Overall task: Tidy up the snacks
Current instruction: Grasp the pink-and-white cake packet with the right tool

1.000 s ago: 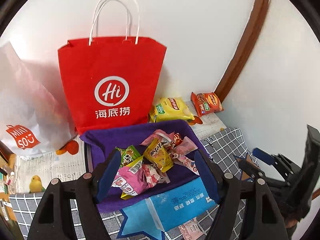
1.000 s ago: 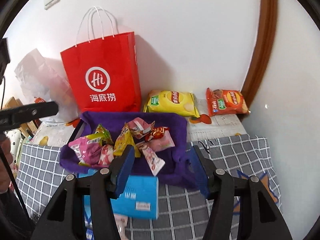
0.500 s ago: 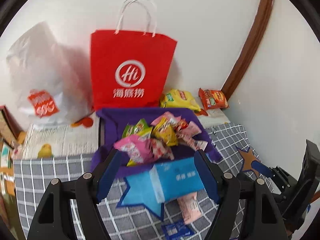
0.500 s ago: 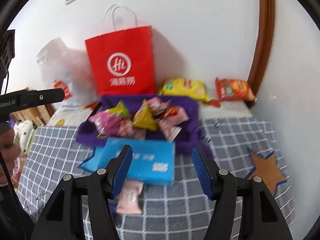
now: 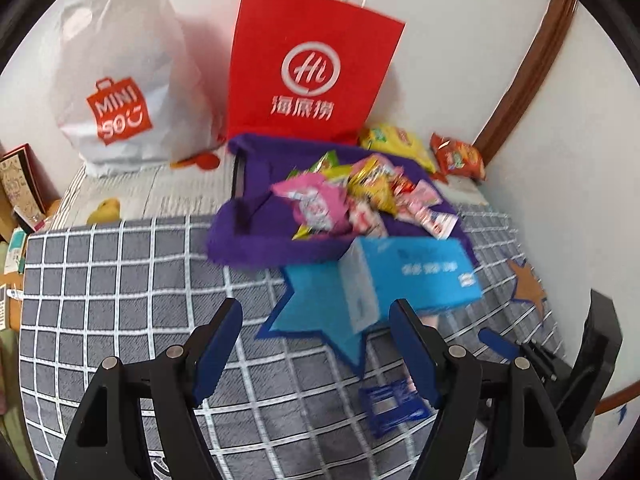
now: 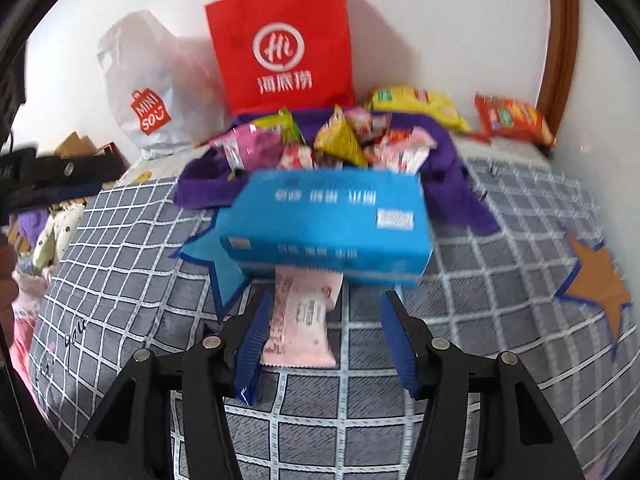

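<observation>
Both views changed from a second ago: then the purple tray filled the lower frame, now the checked bedspread [image 6: 500,240] and the loose items in front of the tray dominate. Both rigs have dropped toward the bed and pulled back from the tray.

Right hand-held gripper [image 6: 326,338]: jaws have just been closing a bit, still released. The pink snack packet [image 6: 302,320] lies between them, pads not yet on it. My read: that's the pick target.

Left hand-held gripper [image 5: 316,344]: released, nothing between the jaws, only the blue star patch and bedspread below. A small dark-blue packet [image 5: 394,406] lies just beside its right finger.

Pink packet location: flat on the bedspread, far end tucked under the front edge of the blue tissue box [image 6: 332,224], which sits just in front of the purple tray [image 6: 452,160] heaped with snacks. Long axis runs away from the right camera toward the box, roughly in line with the fingers, tilted slightly. So the jaws would close across its short width, which suits the grasp.
</observation>
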Available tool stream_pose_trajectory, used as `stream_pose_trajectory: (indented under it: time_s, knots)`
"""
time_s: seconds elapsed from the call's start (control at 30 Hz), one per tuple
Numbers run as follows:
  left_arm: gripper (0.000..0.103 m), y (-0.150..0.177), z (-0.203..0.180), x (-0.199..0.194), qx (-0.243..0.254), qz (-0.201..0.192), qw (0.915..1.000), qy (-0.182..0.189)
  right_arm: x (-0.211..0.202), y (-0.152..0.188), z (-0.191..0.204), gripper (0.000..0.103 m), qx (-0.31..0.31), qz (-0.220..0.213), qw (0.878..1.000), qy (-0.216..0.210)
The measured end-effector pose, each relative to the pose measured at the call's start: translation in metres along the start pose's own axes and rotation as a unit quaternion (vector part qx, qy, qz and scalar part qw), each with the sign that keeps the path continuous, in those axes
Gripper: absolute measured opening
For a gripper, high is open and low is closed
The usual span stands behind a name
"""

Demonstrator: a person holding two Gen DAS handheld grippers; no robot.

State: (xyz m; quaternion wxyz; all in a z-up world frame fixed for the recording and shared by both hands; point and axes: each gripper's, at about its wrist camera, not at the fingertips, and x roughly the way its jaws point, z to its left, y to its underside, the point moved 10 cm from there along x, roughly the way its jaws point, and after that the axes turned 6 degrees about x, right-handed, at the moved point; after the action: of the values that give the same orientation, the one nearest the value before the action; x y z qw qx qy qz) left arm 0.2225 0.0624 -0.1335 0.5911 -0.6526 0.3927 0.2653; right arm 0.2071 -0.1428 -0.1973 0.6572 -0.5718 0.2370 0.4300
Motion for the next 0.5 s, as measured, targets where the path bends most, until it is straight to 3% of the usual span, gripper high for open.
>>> stream_pose_trajectory:
  time_s: [0.33, 0.5]
  knots:
    - [0.074, 0.022, 0.012, 0.025, -0.011, 0.025, 0.9996, -0.011, 0.044, 0.025, 0.010, 0.057, -0.004, 0.050, 0.999, -0.006]
    - [0.074, 0.023, 0.010, 0.028, -0.006, 0.028, 0.9996, -0.007, 0.052, 0.023, 0.015, 0.056, -0.027, 0.038, 0.999, 0.021]
